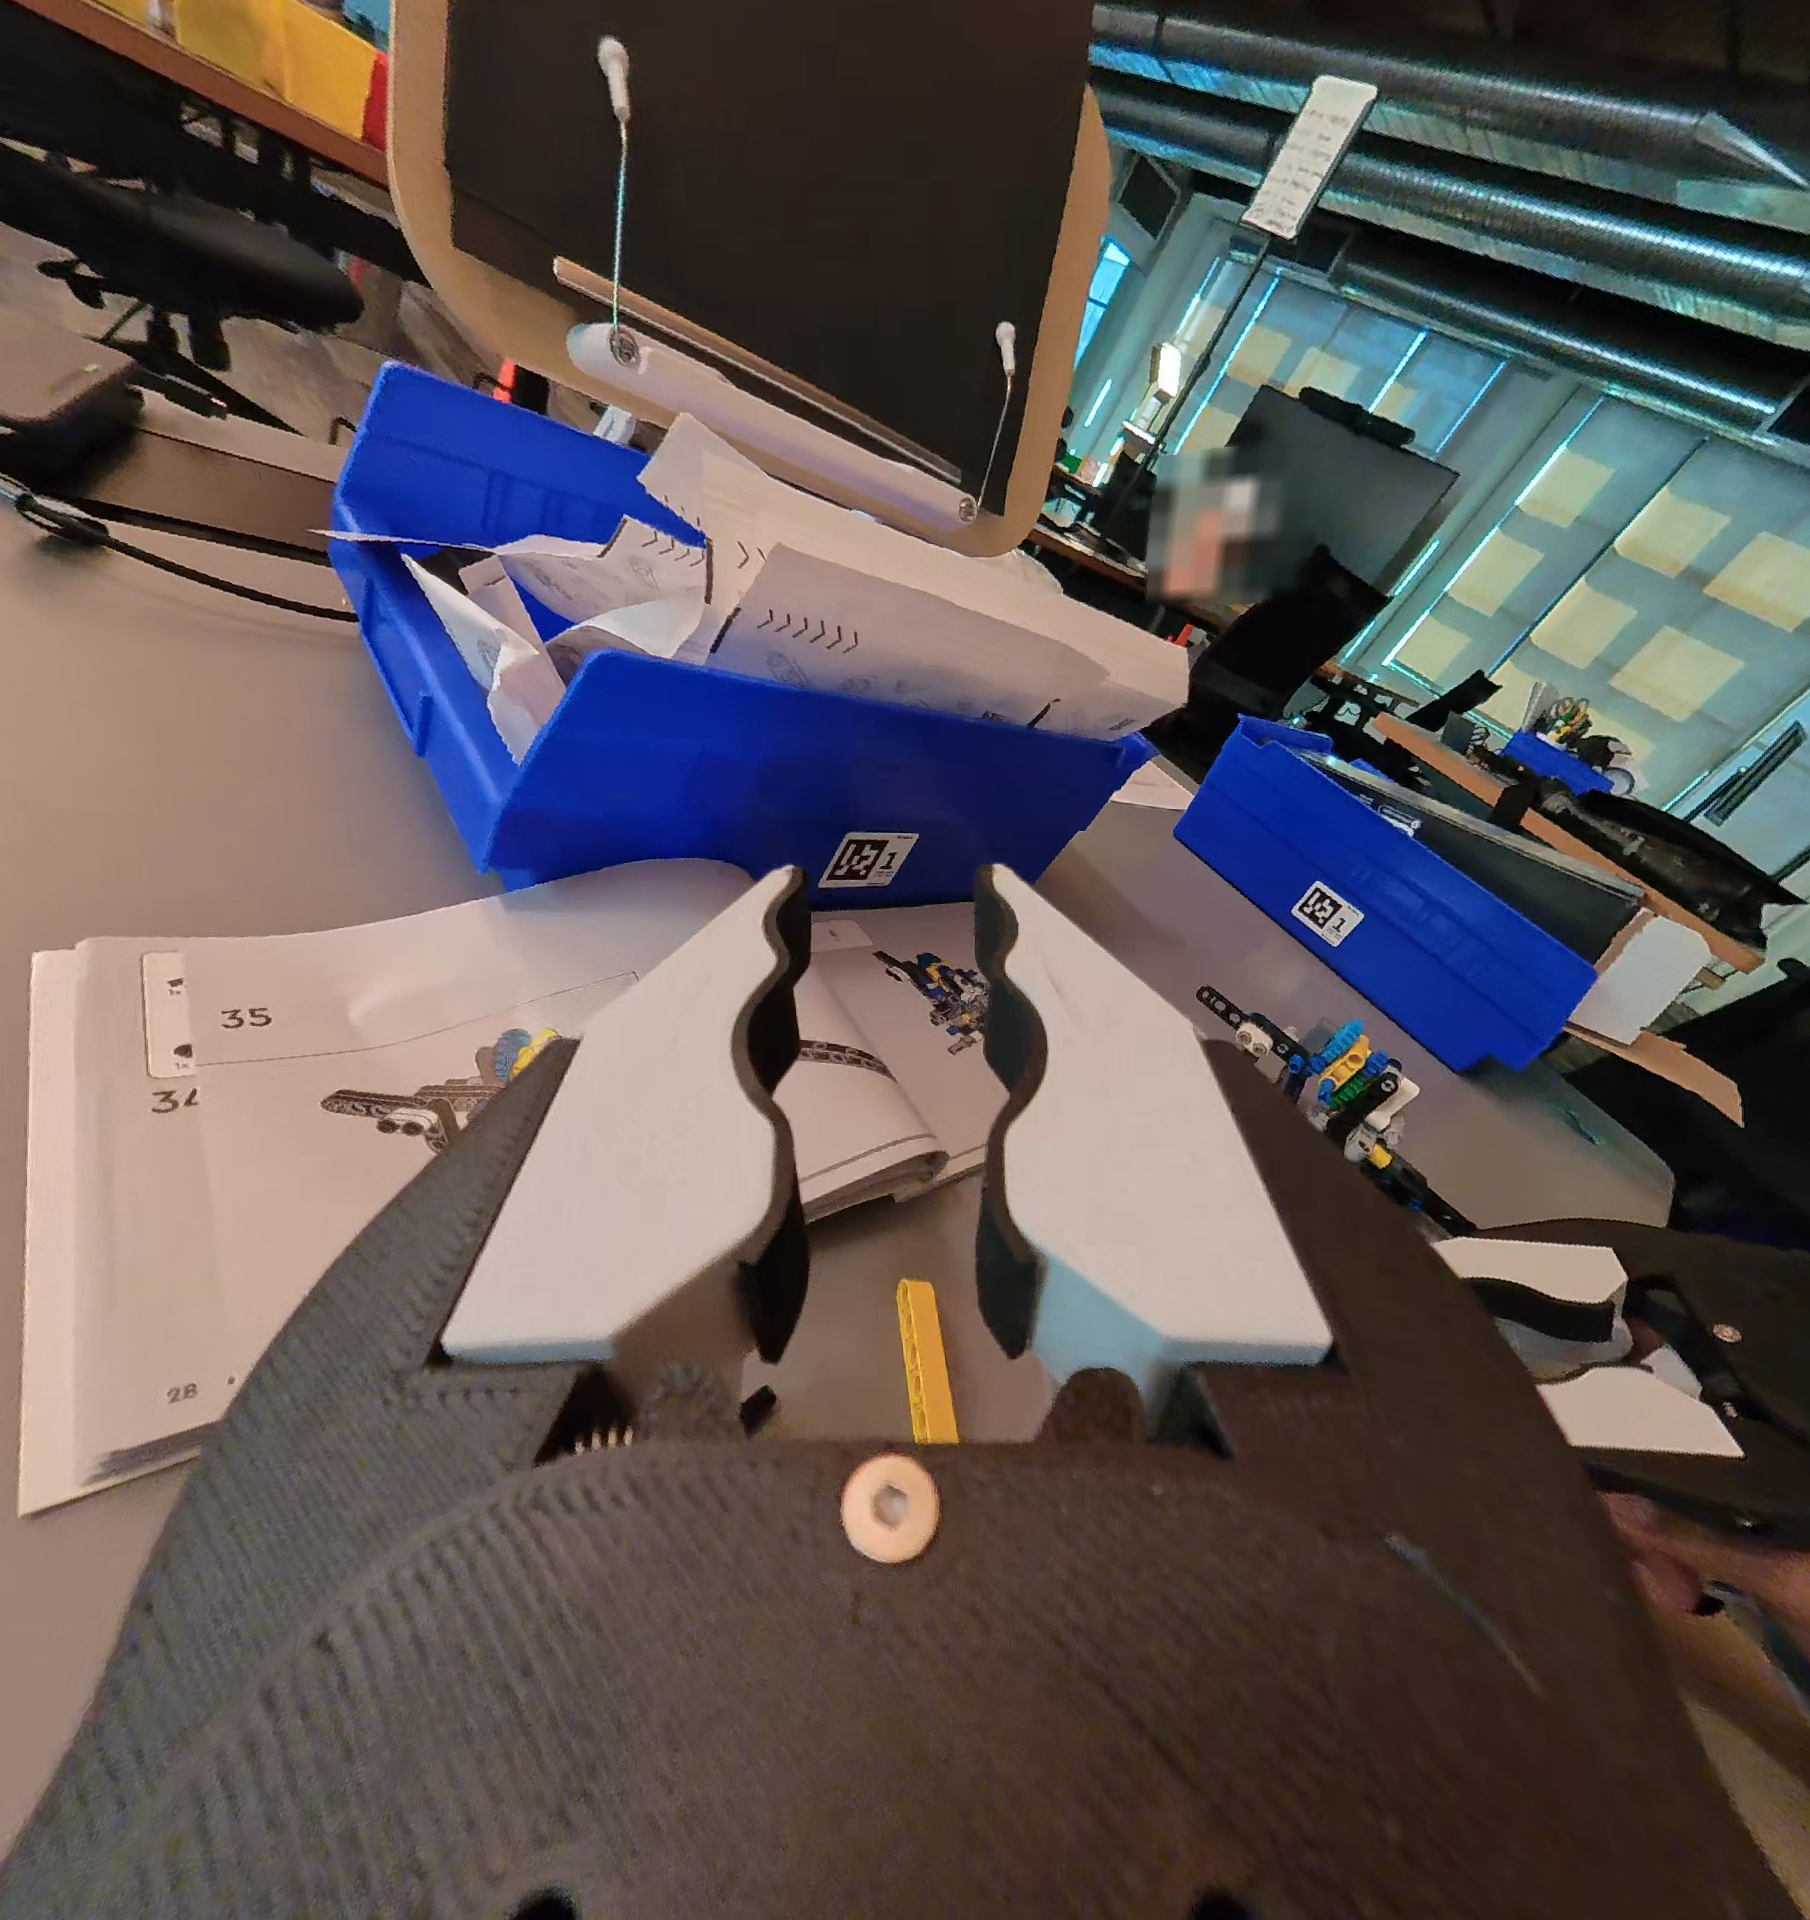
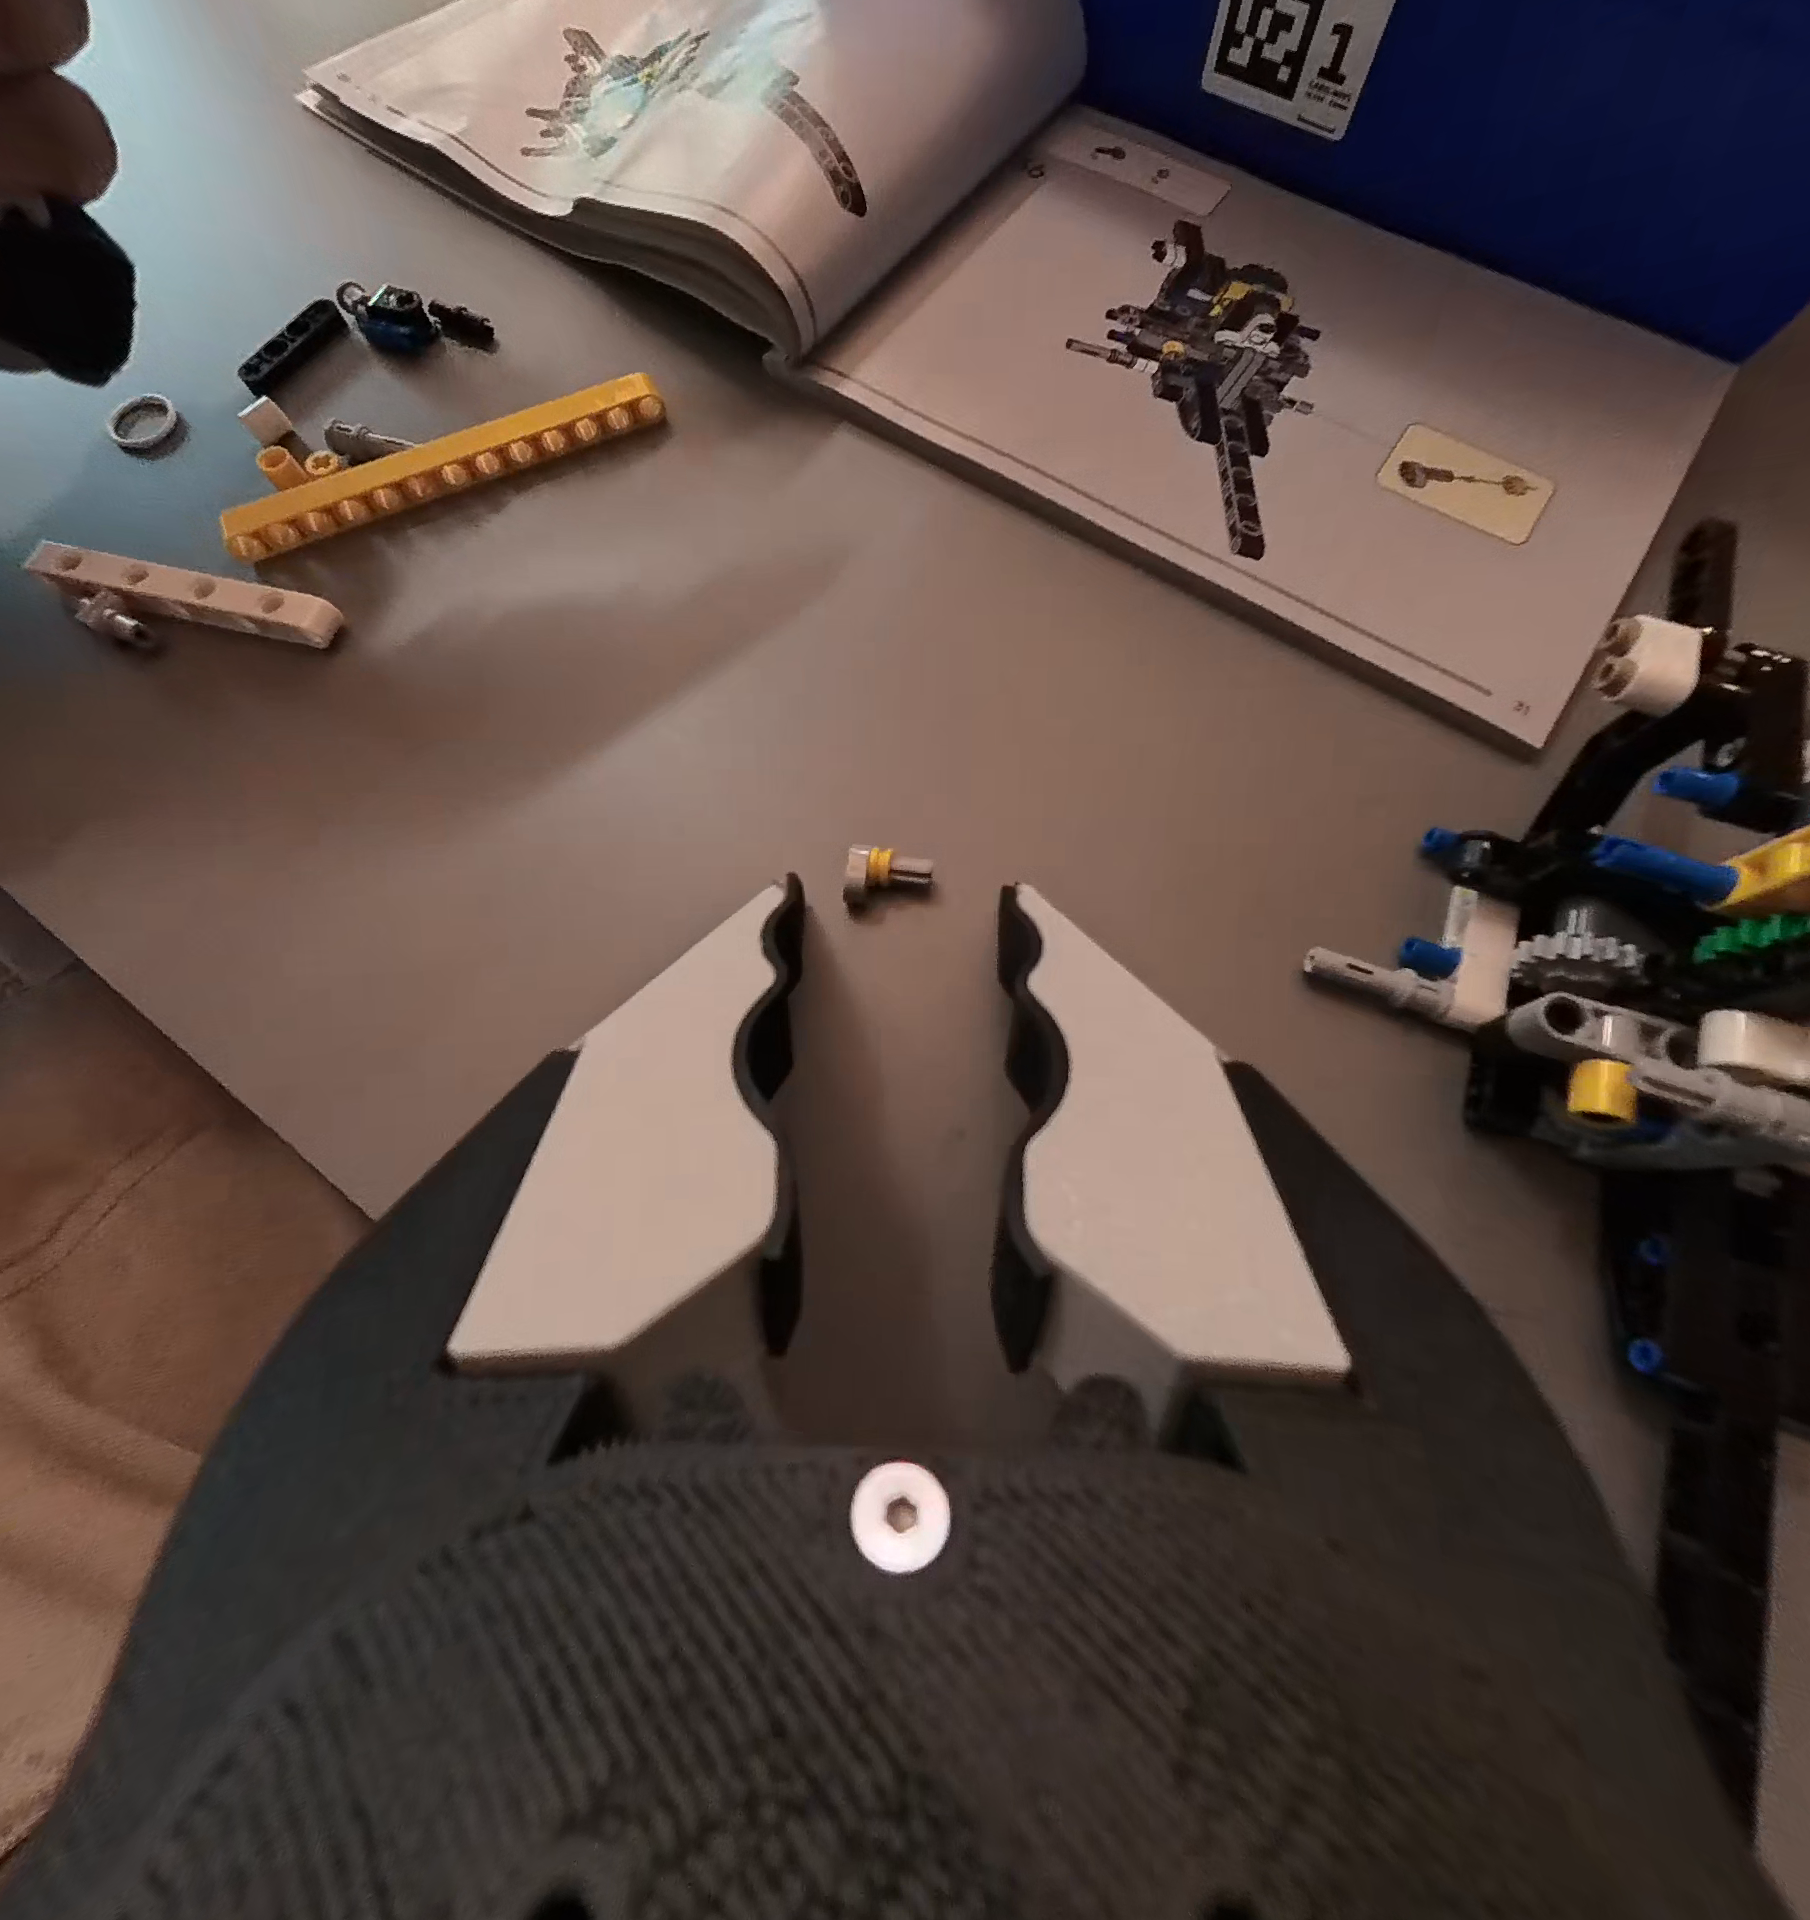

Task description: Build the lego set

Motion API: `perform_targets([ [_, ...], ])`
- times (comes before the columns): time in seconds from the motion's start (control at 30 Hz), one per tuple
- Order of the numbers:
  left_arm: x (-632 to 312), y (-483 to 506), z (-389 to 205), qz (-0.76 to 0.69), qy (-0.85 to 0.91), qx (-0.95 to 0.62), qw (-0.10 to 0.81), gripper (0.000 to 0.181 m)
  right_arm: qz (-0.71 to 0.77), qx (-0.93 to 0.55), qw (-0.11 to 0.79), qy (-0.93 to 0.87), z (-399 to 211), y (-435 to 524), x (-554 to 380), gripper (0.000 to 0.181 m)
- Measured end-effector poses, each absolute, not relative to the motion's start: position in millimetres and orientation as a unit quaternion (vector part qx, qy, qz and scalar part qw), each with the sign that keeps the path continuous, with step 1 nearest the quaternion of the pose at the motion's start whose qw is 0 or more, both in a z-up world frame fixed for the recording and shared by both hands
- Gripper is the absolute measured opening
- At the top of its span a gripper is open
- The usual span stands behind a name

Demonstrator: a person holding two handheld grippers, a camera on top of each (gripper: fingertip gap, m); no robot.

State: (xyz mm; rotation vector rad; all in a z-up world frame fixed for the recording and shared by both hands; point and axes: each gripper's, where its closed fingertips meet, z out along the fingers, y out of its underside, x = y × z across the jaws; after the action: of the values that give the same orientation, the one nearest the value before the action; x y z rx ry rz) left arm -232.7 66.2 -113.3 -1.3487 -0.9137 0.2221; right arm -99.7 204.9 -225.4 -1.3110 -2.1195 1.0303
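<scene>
My right gripper (image 2: 899, 896) is open and empty, low over the grey table, its tips just short of a small grey-and-yellow axle piece (image 2: 885, 878). The half-built black lego model (image 2: 1670, 997), with blue pins, gears and yellow parts, lies to its right. A long yellow beam (image 2: 444, 470), a tan beam (image 2: 186, 608), a grey ring (image 2: 145, 423) and small loose parts lie at the far left. My left gripper (image 1: 890, 894) is open and empty, raised over the open instruction booklet (image 1: 257, 1122). The yellow beam (image 1: 927, 1361) shows between its fingers. The model (image 1: 1337, 1081) sits to its right.
A blue bin (image 1: 735, 769) stuffed with torn paper bags stands behind the booklet (image 2: 1192, 416), and a second blue bin (image 1: 1389, 904) at the right. A black-and-wood chair back (image 1: 776, 229) rises behind. The table edge (image 2: 184, 1049) runs at the lower left. My right gripper (image 1: 1566, 1340) shows at the right edge. The grippers' ends are close to 20 cm from one another.
</scene>
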Motion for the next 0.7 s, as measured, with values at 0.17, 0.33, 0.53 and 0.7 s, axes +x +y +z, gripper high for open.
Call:
perform_targets([
  [0.17, -230, 69, -117, 0.102, -0.405, -0.607, 0.676, 0.03, 0.381, -0.475, 0.211, -0.765, -225, 205, -100, 0.018],
  [0.33, -226, 77, -122, 0.095, -0.398, -0.62, 0.669, 0.03, 0.402, -0.477, 0.192, -0.758, -223, 204, -100, 0.001],
  [0.53, -218, 89, -125, 0.097, -0.375, -0.642, 0.662, 0.03, 0.436, -0.472, 0.192, -0.742, -213, 209, -97, 0.0],
  [0.7, -205, 101, -124, 0.096, -0.348, -0.657, 0.662, 0.03, 0.456, -0.443, 0.213, -0.742, -187, 227, -80, 0.0],
])
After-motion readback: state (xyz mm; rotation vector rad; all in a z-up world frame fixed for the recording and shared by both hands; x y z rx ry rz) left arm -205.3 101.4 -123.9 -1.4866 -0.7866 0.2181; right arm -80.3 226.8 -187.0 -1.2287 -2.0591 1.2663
